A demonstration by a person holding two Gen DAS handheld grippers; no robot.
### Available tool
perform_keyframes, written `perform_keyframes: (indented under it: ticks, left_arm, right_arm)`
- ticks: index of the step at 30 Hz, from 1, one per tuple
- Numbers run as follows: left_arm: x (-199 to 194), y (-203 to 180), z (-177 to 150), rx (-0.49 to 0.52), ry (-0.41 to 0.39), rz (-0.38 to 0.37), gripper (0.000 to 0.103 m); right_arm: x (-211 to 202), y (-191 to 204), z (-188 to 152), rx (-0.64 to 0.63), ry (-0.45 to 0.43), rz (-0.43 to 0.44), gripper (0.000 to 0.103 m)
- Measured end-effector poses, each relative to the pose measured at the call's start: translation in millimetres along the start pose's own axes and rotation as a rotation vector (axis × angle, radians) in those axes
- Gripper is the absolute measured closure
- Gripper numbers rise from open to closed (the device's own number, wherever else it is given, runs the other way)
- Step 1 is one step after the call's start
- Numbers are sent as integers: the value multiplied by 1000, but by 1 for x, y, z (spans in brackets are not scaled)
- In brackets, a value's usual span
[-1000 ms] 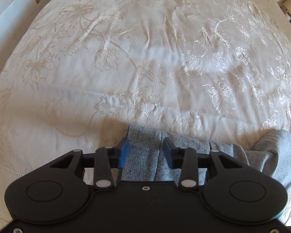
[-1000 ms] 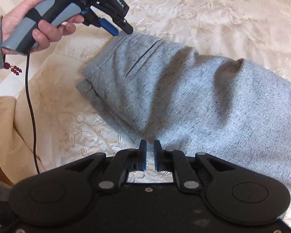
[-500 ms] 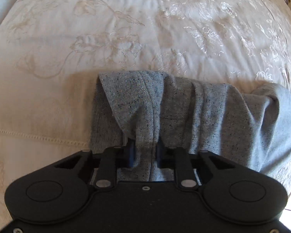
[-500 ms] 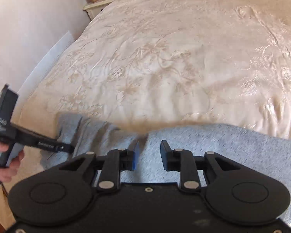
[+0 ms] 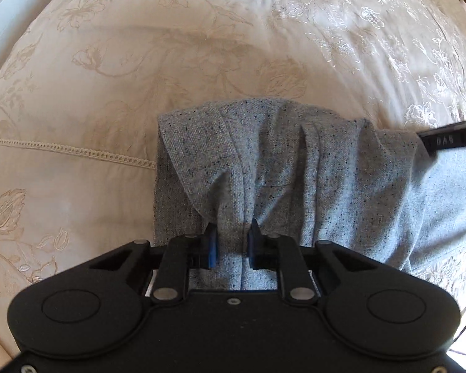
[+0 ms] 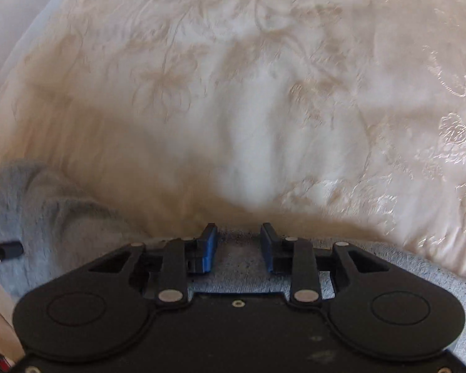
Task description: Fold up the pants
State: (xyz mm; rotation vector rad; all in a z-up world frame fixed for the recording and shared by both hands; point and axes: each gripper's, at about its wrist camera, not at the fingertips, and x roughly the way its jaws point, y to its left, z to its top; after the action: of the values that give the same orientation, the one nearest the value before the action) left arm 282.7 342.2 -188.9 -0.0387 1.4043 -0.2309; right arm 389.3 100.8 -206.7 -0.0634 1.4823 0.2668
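Note:
The grey speckled pants (image 5: 310, 180) lie bunched on the cream bedspread. My left gripper (image 5: 233, 242) is shut on a pinched fold of the pants and holds it lifted, the cloth draping forward in ridges. In the right wrist view the pants (image 6: 46, 217) run along the lower edge. My right gripper (image 6: 238, 242) is open, its blue-padded fingers astride the pants' far edge, with grey cloth between them. The right gripper's tip also shows in the left wrist view (image 5: 450, 140) at the pants' right side.
The cream embroidered bedspread (image 5: 202, 46) fills the space beyond the pants in both views (image 6: 264, 93). A lace seam (image 5: 71, 149) crosses it at the left. A pale wall or bed edge (image 6: 3, 6) runs along the far left.
My left gripper closed on the pants fold and raised it. My right gripper opened and moved down over the pants' far edge, close to the cloth.

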Motion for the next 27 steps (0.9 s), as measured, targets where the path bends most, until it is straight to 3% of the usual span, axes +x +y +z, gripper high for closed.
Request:
perform_keyframes:
  ticks: [3, 5, 6, 8, 10, 12, 15, 16, 18, 20, 22, 24, 27]
  left_arm:
    - [2, -4, -1, 9, -15, 20, 78]
    - [4, -14, -3, 34, -31, 52, 78]
    - [4, -17, -4, 49, -43, 70, 78]
    - [3, -23, -9, 62, -60, 98, 78]
    - [0, -22, -13, 57, -76, 107, 78]
    - [-1, -18, -15, 38, -88, 101, 78]
    - [5, -14, -10, 16, -82, 97, 77]
    - [7, -13, -9, 15, -75, 99, 77]
    - [6, -14, -8, 19, -70, 103, 77]
    - [3, -17, -10, 49, -69, 108, 76]
    - [-4, -16, -9, 66, -70, 132, 70]
    - [-23, -12, -3, 25, -88, 147, 70]
    - [-52, -12, 15, -5, -114, 88, 70]
  right_arm:
    - [-5, 13, -29, -96, -52, -35, 71]
    - [-8, 15, -42, -91, -61, -13, 98]
    - [-13, 15, -46, -80, -92, -20, 99]
    - [-34, 11, -54, -21, -221, -33, 100]
    - [-71, 1, -67, 89, -422, -26, 101]
    - [-93, -6, -75, 178, -532, -39, 101]
    - [-74, -7, -75, 182, -474, -89, 101]
    - [-65, -7, -71, 161, -427, -84, 101]
    - [-65, -13, -64, 204, -418, -36, 99]
    - [-77, -24, -58, 278, -436, 52, 91]
    - [-82, -33, -50, 315, -439, 108, 69]
    - [-84, -35, -41, 317, -431, 100, 69]
    - [-84, -44, -20, 324, -387, 117, 69]
